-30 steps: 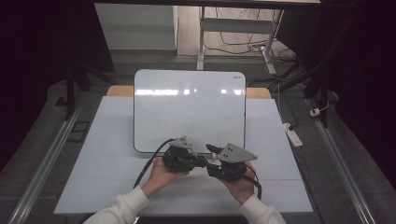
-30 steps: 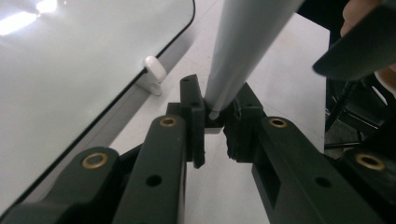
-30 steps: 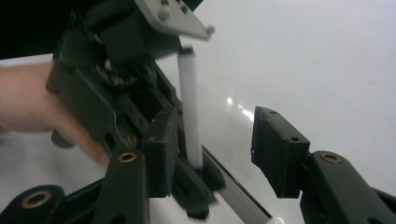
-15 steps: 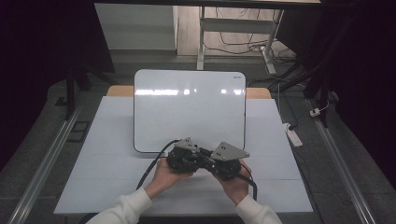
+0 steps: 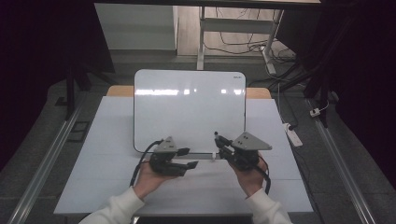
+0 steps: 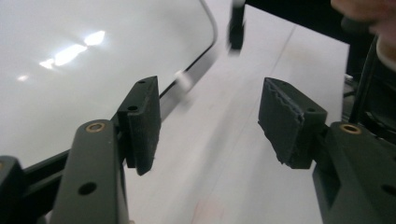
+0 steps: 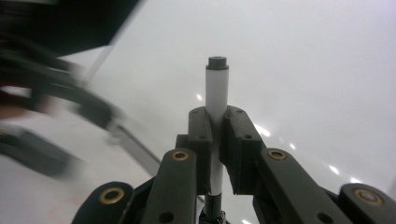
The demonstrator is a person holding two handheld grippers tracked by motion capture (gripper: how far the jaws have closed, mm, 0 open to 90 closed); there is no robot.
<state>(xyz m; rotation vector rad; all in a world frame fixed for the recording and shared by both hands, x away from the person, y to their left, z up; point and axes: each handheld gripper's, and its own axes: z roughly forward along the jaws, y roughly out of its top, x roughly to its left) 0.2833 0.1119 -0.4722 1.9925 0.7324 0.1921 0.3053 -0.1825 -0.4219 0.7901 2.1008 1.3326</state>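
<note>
White bench (image 5: pixel 107 177) carries a whiteboard (image 5: pixel 187 112). Right tongs (image 7: pixel 215 122) are clamped on a whiteboard marker (image 7: pixel 216 88), over the board's near edge. Left tongs (image 6: pixel 208 123), just opened, stand wide and empty; small cap (image 5: pixel 212 157) lies between. Risk: the narrow grip may let the marker pivot under writing pressure.

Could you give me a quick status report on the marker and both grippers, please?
Right hand-held gripper shut on marker. Left hand-held gripper just opened, empty. Whiteboard unobstructed.

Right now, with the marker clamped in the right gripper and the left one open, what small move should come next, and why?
Probably bring the marker forward over the whiteboard to write. The right gripper clamps it, the left gripper has just opened with nothing between its pads, and a small white piece, perhaps the cap, lies at the board's near edge.
</note>
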